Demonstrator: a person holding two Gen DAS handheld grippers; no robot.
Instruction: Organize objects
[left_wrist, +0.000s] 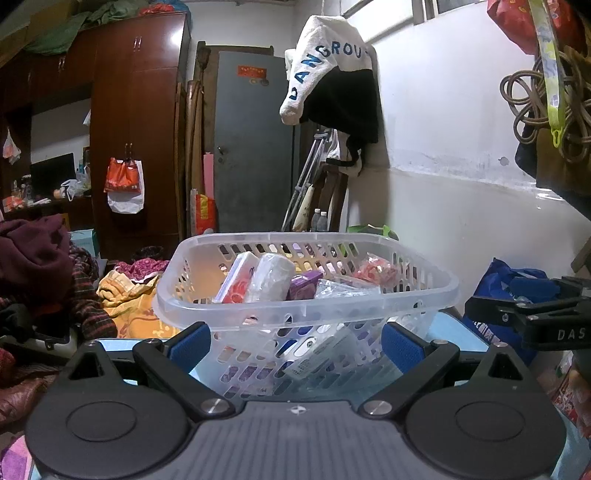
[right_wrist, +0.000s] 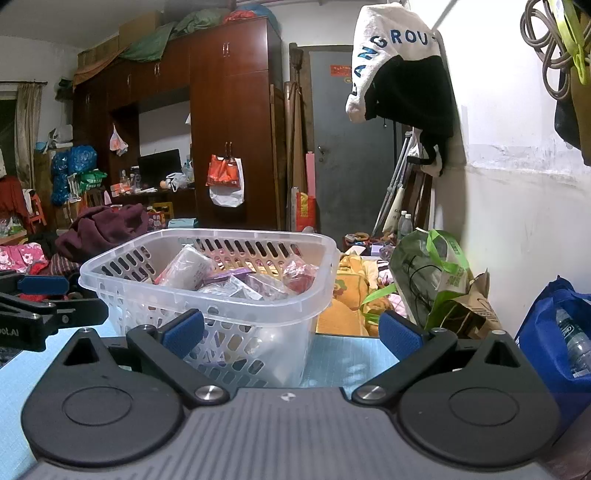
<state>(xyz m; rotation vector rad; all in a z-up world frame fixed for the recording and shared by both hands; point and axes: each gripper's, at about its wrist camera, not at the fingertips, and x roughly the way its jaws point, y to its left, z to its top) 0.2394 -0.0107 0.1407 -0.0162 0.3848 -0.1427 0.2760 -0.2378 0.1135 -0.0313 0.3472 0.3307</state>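
Because the basket (left_wrist: 306, 291) already holds the packets, both grippers, left gripper (left_wrist: 295, 349) and right gripper (right_wrist: 290, 334), hover before it, fingers apart, gripping nothing.

The laundry-style basket (left_wrist: 306, 314) was translucent plastic — smooth, faintly glossy, its walls slotted. Inside it, a tissue pack (left_wrist: 238, 278) wore shiny printed film. Each gripper's jaws carried rough blue textured pads (right_wrist: 183, 333) on matt black plastic arms with bright metal pivot screws. The wardrobe (right_wrist: 229, 122) was dark wood, varnished glossy. The surface (right_wrist: 347, 360) was matt pale blue, finely gridded.
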